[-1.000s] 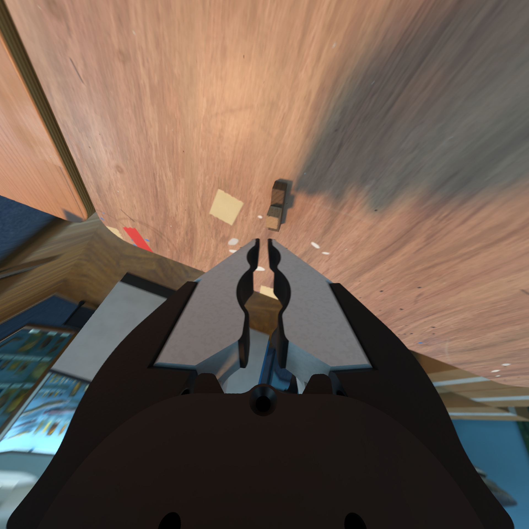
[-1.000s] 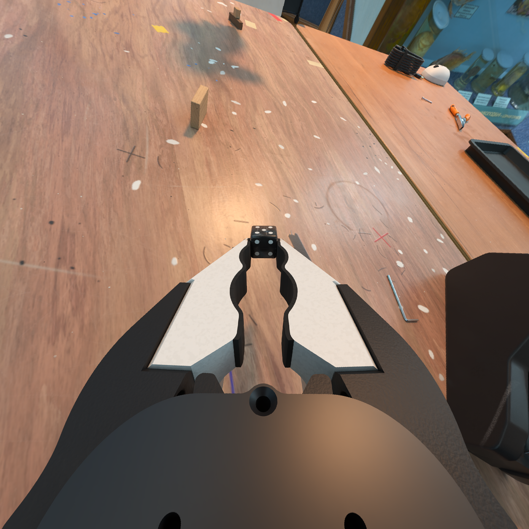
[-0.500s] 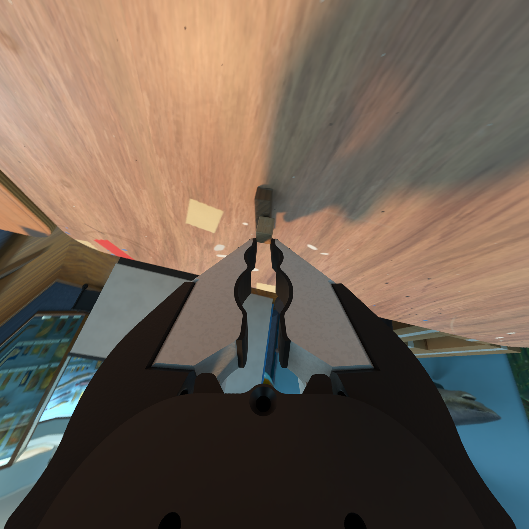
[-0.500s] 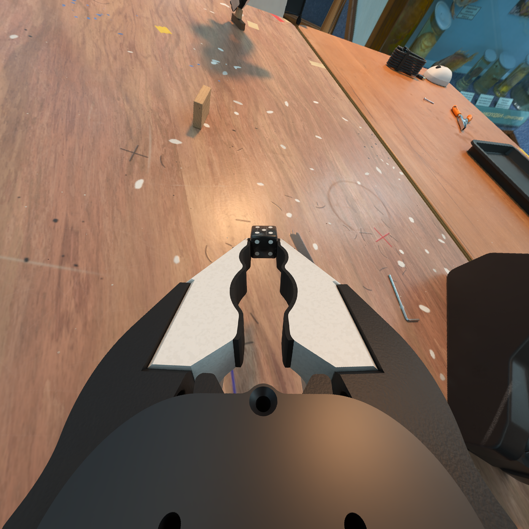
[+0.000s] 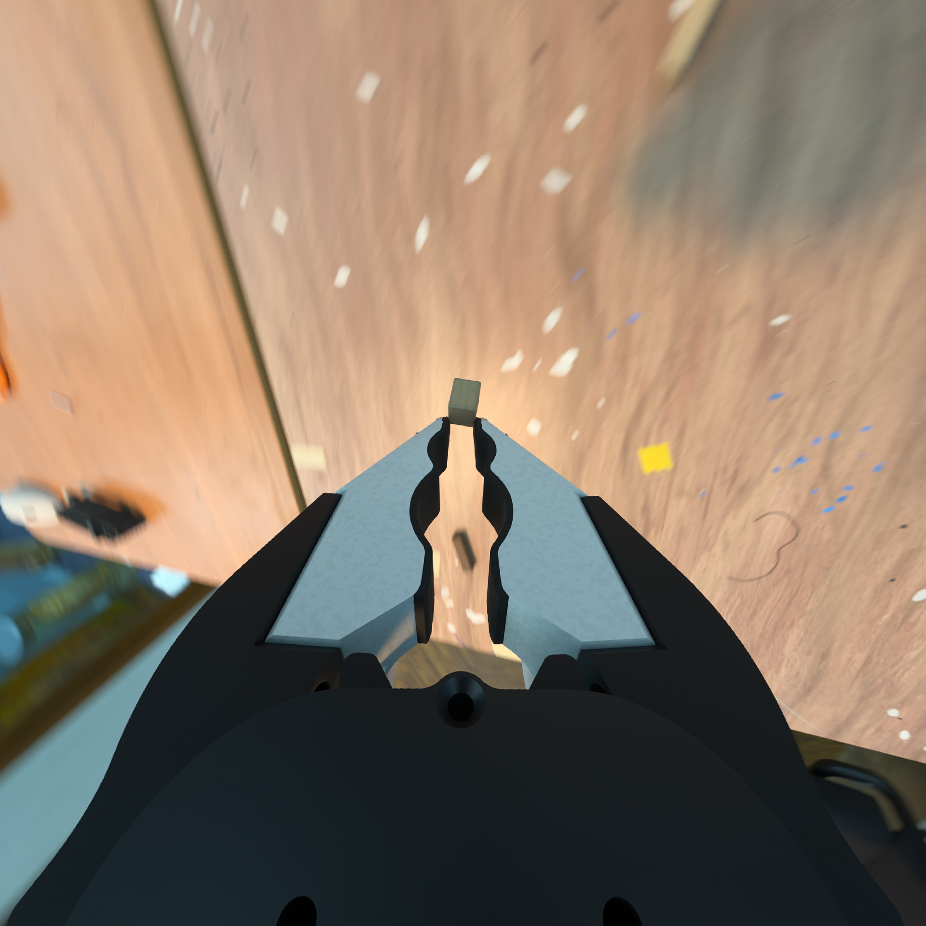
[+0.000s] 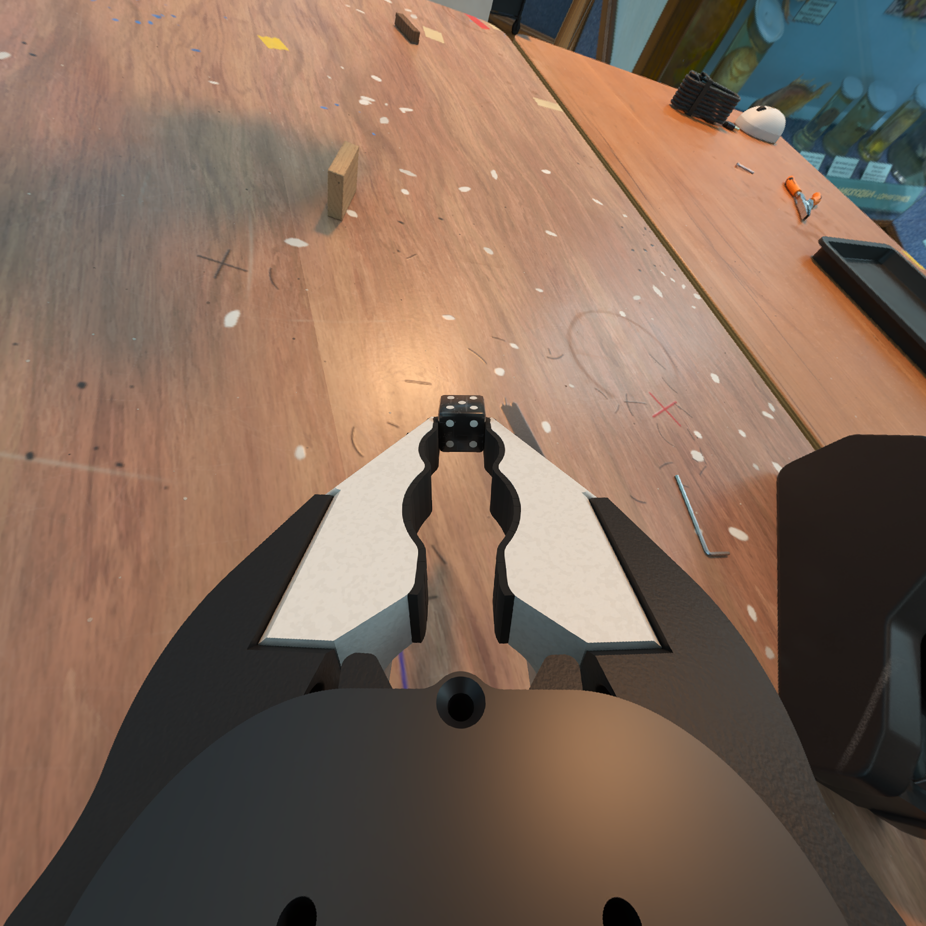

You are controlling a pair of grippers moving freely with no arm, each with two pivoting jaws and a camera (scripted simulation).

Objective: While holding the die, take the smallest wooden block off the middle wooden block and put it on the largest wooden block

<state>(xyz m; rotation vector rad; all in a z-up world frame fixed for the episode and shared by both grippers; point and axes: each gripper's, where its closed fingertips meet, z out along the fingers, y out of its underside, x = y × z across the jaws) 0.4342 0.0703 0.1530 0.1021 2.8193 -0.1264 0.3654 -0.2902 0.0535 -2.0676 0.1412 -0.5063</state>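
Note:
In the left wrist view my left gripper (image 5: 461, 426) is shut on the smallest wooden block (image 5: 464, 401), a pale cube held at the fingertips above the table. The middle wooden block (image 5: 463, 550), dark brown, shows small between the fingers, lying on the table below. In the right wrist view my right gripper (image 6: 461, 430) is shut on the black die (image 6: 461, 423) with white pips, just above the table. The largest wooden block (image 6: 343, 180), a light slab, stands on edge farther ahead to the left. The middle block (image 6: 407, 27) lies alone at the far end.
A seam (image 6: 651, 235) divides this table from a second one on the right, which bears a black tray (image 6: 877, 280), an orange-handled tool (image 6: 801, 195), a white object (image 6: 761, 123) and a black coil (image 6: 704, 95). An Allen key (image 6: 699, 516) and a bulky black object (image 6: 852, 626) lie at my right.
My left gripper has shut on the smallest block, lifted it off the dark middle block and swung away over the table. The right gripper with the die has hardly moved.

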